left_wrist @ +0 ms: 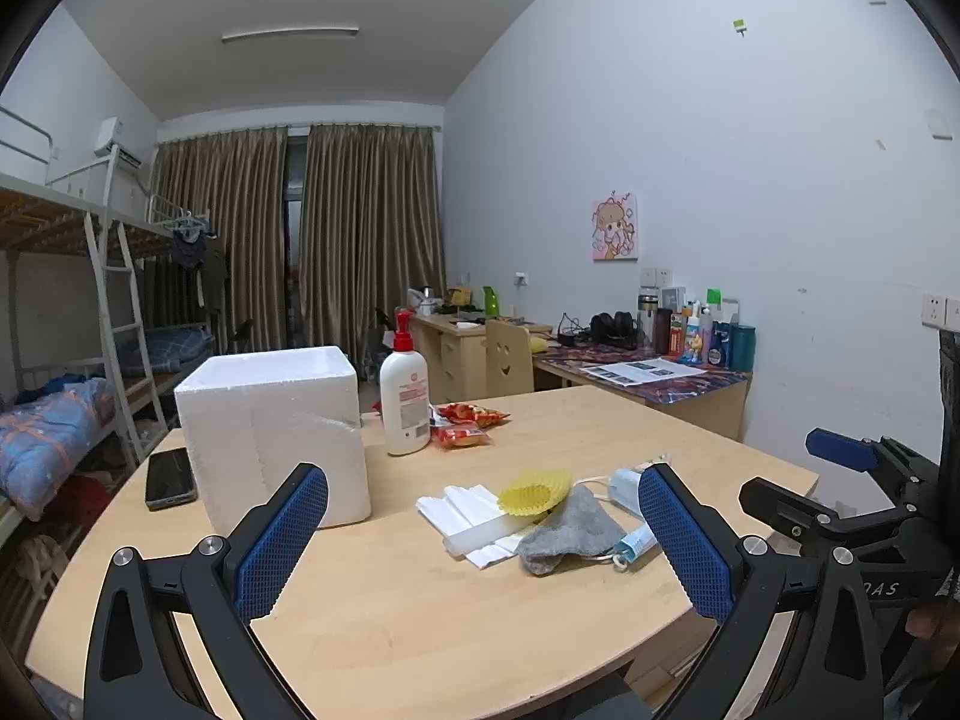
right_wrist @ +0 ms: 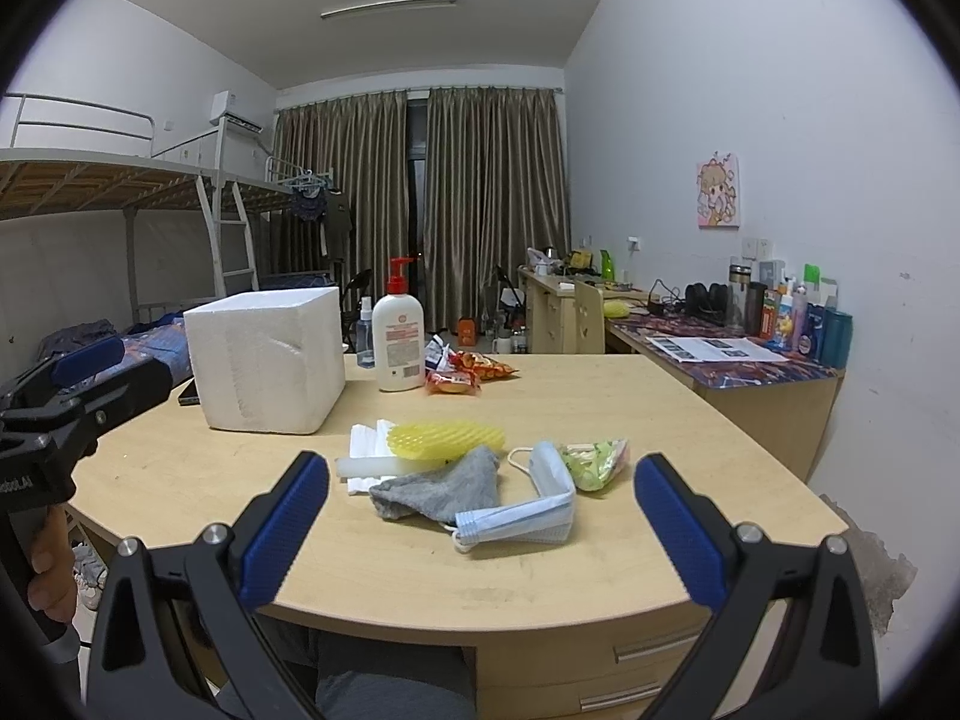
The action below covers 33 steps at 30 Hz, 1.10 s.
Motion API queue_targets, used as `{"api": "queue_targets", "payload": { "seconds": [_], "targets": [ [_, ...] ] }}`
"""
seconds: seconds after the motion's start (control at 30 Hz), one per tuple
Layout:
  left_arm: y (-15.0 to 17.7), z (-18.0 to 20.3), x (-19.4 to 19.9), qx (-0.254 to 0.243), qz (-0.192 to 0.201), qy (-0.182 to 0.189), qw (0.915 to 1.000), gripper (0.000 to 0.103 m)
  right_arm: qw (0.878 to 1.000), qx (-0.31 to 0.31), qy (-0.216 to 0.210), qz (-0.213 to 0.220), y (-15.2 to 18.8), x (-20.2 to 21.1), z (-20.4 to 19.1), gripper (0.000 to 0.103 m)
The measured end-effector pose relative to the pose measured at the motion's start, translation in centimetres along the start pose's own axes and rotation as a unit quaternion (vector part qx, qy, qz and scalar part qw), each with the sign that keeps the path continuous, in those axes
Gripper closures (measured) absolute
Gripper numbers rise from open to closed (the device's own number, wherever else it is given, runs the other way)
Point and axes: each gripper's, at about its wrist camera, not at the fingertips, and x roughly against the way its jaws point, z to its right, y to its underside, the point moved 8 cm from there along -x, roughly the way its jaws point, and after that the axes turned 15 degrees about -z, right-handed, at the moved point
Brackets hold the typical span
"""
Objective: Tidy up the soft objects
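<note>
- A black smartphone (left_wrist: pixel 170 478) lies at the far left of the pale wooden desk (left_wrist: pixel 420 600), beside a white foam box (left_wrist: pixel 273 432) with its top open.
- The left hand-held gripper (left_wrist: pixel 483 534) hovers over the near edge of the desk, blue pads spread wide, holding nothing.
- Behind the box stand a white pump bottle with a red top (left_wrist: pixel 405 399) and red snack packets (left_wrist: pixel 468 423).
- The soft objects lie in a loose pile mid-desk: white foam sheets (left_wrist: pixel 465 510), a yellow foam fruit net (left_wrist: pixel 534 491), a grey knitted cloth (left_wrist: pixel 570 531) and a light blue face mask (left_wrist: pixel 630 489), overlapping one another.
- The right hand-held gripper (right_wrist: pixel 480 531) also hangs spread and empty, pointed at the pile.
- Judgement: no item is grasped yet; this looks like the approach step. The next move probably calls for lowering over one soft piece, pinching it alone, and carrying it toward the box.
- Only the right wrist view shows a green and pink crinkly packet (right_wrist: pixel 594 462) just beside the mask, and the whole mask.
</note>
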Motion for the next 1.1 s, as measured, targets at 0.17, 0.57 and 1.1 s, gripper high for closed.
{"api": "queue_targets", "payload": {
  "seconds": [0.17,0.57,1.1],
  "targets": [
    [-0.6,0.0,-1.0,-0.001,-0.008,0.000,1.0000,0.000,1.000,-0.003,-0.003,-0.006,-0.7,-0.9,0.4,0.000],
    [-1.5,-0.3,-5.0,-0.003,-0.039,0.003,0.9992,0.000,1.000,-0.010,-0.003,-0.026,-1.9,-3.5,1.7,0.000],
    [-1.6,0.9,-12.3,-0.028,-0.100,0.037,0.9939,0.000,0.997,-0.028,-0.001,-0.068,-2.5,-8.3,4.0,0.000]
  ]
}}
